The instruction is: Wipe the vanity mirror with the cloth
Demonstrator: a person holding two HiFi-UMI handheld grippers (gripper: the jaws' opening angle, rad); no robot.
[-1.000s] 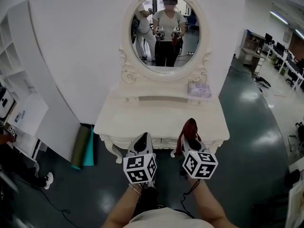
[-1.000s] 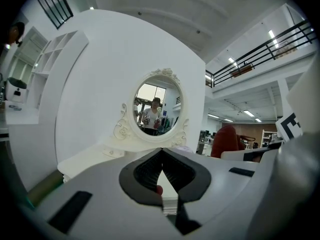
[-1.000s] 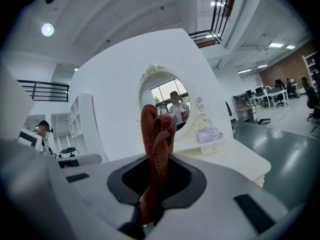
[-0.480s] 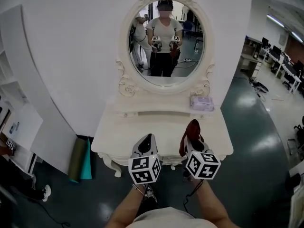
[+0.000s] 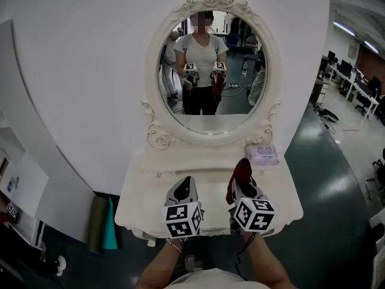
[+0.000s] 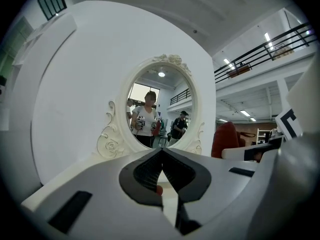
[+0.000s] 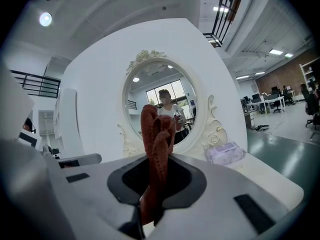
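Right gripper (image 5: 243, 184) clamps cloth (image 5: 242, 168); left gripper (image 5: 185, 184) jaws together, empty; both over table (image 5: 144, 200), mirror (image 5: 212, 71) well apart

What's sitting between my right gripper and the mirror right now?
Head view: only bare vanity top lies between the right gripper, shut on the cloth, and the mirror. A small pack sits off to the right.
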